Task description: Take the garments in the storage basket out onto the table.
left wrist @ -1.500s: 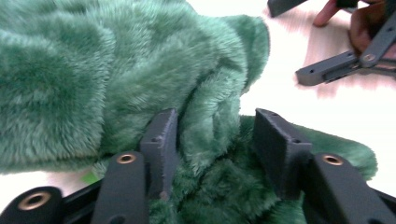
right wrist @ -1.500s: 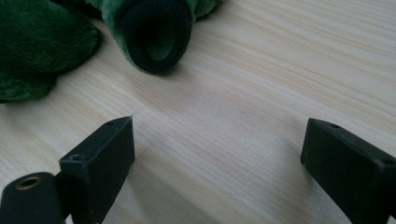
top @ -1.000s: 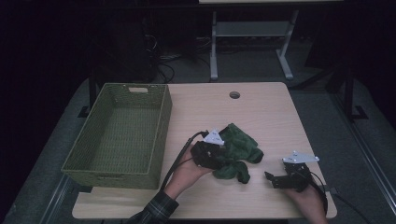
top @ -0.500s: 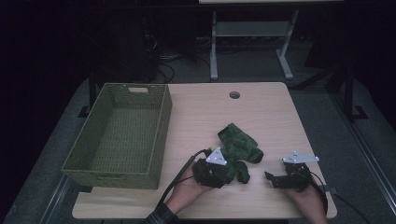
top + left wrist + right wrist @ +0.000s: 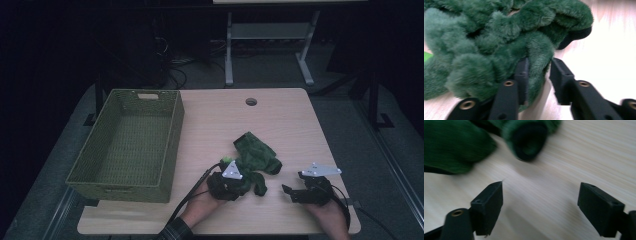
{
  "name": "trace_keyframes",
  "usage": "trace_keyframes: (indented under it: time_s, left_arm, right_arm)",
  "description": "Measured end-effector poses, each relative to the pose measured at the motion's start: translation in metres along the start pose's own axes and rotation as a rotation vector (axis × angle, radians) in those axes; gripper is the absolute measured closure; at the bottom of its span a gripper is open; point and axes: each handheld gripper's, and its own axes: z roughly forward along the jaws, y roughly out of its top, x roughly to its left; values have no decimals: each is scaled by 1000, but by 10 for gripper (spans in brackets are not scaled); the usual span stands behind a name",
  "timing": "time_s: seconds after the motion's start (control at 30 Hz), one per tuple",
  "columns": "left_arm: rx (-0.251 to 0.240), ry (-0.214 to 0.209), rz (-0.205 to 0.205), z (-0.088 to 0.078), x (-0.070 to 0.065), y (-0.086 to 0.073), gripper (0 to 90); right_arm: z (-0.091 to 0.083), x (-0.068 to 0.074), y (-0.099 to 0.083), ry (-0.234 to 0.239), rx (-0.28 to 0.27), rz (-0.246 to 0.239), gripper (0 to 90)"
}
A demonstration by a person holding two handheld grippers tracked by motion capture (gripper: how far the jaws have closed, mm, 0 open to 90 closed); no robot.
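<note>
A dark green plush garment (image 5: 255, 155) lies crumpled on the pale wooden table (image 5: 280, 120), right of centre. My left gripper (image 5: 246, 182) lies low at its front-left edge. In the left gripper view a fuzzy fold (image 5: 499, 37) sits between the jaws of that gripper (image 5: 540, 67); they have just been closing, and one pad still stands a sliver off the fabric. My right gripper (image 5: 291, 183) rests on the table right of the garment, pointing left. Its jaws (image 5: 541, 192) have just closed a little and stand wide over bare wood, with the garment's dark cuff opening (image 5: 529, 140) ahead.
A green woven basket (image 5: 172, 145) stands on the left half of the table with nothing in it. A round cable hole (image 5: 251, 101) sits near the far edge. Cables trail from both grippers toward the front edge. Beyond the table, a white desk frame stands in the dark.
My left hand has slid toward the table's front edge and sunk, from over the garment's left side to its near-left corner. More of the garment now shows. The right hand has stayed put.
</note>
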Motion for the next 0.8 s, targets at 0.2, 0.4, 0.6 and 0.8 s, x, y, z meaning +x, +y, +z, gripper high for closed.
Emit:
trace_keyframes:
  time_s: [0.2,0.4,0.6,0.8]
  left_arm:
    - [4,-18,-33,0,6,0,833]
    - [5,-18,-31,0,7,0,840]
    - [5,-23,-33,0,8,0,847]
    - [-3,-17,-42,0,6,0,864]
  right_arm:
    - [-1,33,4,114,3,-45,228]
    - [6,51,10,185,3,-77,231]
    - [20,66,19,196,6,-90,364]
    - [20,64,21,187,1,-85,693]
